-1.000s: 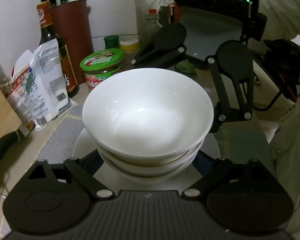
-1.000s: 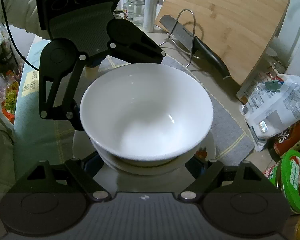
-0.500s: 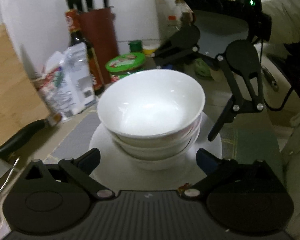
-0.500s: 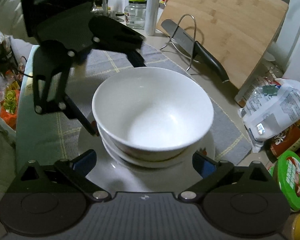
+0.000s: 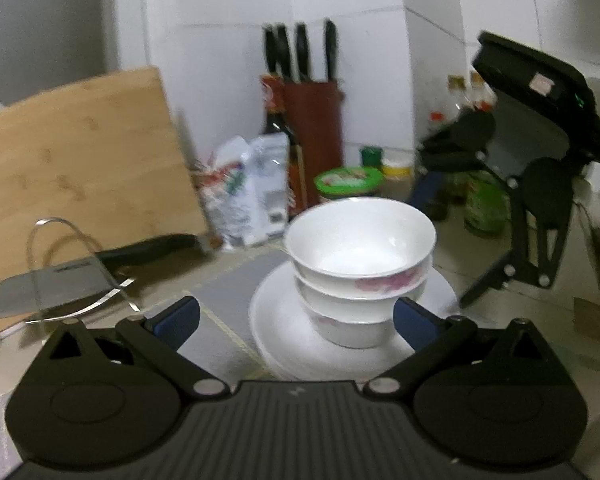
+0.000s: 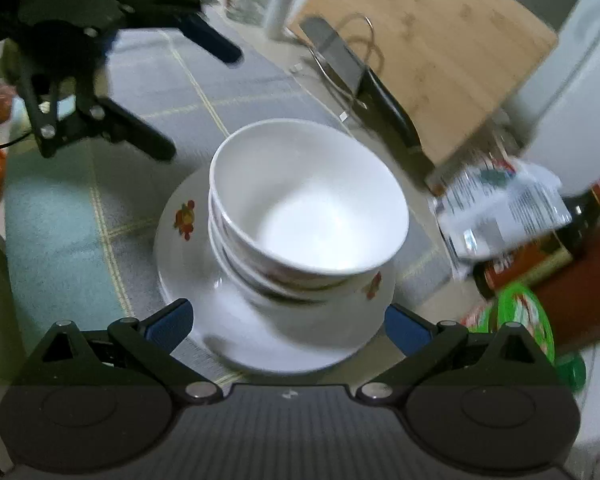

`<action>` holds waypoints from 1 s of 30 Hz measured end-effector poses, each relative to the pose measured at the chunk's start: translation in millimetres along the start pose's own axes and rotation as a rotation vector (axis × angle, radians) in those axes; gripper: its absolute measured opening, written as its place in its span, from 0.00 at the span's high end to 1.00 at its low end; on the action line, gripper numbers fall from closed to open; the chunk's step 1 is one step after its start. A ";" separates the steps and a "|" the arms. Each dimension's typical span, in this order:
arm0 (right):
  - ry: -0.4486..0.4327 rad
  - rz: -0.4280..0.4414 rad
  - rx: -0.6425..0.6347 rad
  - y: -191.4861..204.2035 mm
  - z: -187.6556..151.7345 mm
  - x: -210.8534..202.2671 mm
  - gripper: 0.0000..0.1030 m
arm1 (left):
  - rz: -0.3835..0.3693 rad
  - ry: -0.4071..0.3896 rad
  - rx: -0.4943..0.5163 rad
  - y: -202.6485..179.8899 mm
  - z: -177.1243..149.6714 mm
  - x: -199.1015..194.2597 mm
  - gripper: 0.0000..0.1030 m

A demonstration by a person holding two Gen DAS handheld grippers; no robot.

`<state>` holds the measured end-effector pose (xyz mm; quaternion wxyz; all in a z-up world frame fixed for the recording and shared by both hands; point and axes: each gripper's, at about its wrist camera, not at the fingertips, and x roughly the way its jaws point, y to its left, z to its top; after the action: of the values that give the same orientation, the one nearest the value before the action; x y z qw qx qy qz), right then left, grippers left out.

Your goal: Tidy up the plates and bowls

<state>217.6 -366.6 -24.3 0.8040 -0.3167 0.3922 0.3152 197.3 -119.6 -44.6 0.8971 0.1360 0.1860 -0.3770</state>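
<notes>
I have both sets of jaws spread wide and empty: the left gripper [image 5: 296,316] sits low in front of the stack, the right gripper [image 6: 288,322] looks down on it from the other side, and neither touches anything. The bowls [image 6: 308,200] are nested, about three deep though I cannot be sure of the count, and stand on a white plate [image 6: 180,236] which lies on the grey checked mat [image 6: 220,80] on the desk. I judge this glazed ware to be stiff, slick, fairly heavy as a stack and quick to chip. If it must move, I would pinch the plate rim from two opposite sides and keep it level, since the bowls sit loose and slightly askew.
</notes>
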 end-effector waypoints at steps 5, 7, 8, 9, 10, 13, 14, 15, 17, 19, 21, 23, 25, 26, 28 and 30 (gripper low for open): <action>0.043 -0.123 0.152 21.5 10.6 -2.3 0.00 | 0.013 -0.001 -0.047 6.1 -10.3 -13.6 0.01; 0.033 -0.160 0.241 30.9 12.7 -2.8 0.00 | 0.018 0.061 -0.045 5.9 -13.5 -12.1 0.01; 0.028 -0.179 0.307 36.6 12.7 -3.4 0.00 | 0.027 0.074 -0.045 5.1 -15.6 -13.2 0.01; 0.012 -0.215 0.356 42.7 12.3 -4.9 0.00 | 0.037 0.082 -0.047 4.1 -18.0 -15.6 0.01; -0.010 -0.260 0.414 49.6 11.1 -7.4 0.00 | 0.046 0.083 -0.047 2.8 -19.7 -20.0 0.01; -0.054 -0.338 0.649 66.2 3.6 -12.5 0.00 | 0.037 0.081 -0.070 -0.1 -22.2 -34.9 0.01; -0.071 -0.364 0.735 72.3 0.7 -15.8 0.00 | 0.031 0.086 -0.078 -0.8 -22.6 -38.1 0.01; -0.085 -0.376 0.818 78.1 -2.1 -19.2 0.00 | 0.030 0.094 -0.087 -2.3 -22.5 -41.7 0.01; -0.114 -0.407 0.956 92.1 -5.4 -28.5 0.00 | 0.041 0.113 -0.108 -5.2 -19.7 -49.2 0.01; -0.120 -0.443 1.051 104.7 -3.3 -37.9 0.00 | 0.076 0.114 -0.137 -8.0 -17.6 -59.1 0.01; -0.099 -0.458 1.124 112.8 1.4 -43.7 0.00 | 0.107 0.120 -0.169 -9.3 -13.1 -68.1 0.01; -0.093 -0.477 1.160 122.8 6.6 -51.5 0.00 | 0.135 0.140 -0.197 -9.0 -7.4 -74.7 0.01; -0.104 -0.505 1.165 135.1 11.4 -62.3 0.00 | 0.147 0.157 -0.215 -8.6 -1.8 -80.1 0.01; -0.114 -0.513 1.160 139.1 14.1 -67.5 0.00 | 0.149 0.159 -0.223 -8.2 0.4 -84.0 0.01; -0.126 -0.524 1.159 144.0 19.3 -74.5 0.00 | 0.161 0.157 -0.237 -7.5 4.0 -89.9 0.01; -0.141 -0.538 1.159 147.3 21.6 -81.4 0.00 | 0.160 0.149 -0.243 -7.9 6.6 -95.8 0.01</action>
<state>75.5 -282.8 15.3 0.9196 0.1033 0.3520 -0.1405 131.1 -67.6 2.3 0.9178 0.0684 0.2851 -0.2679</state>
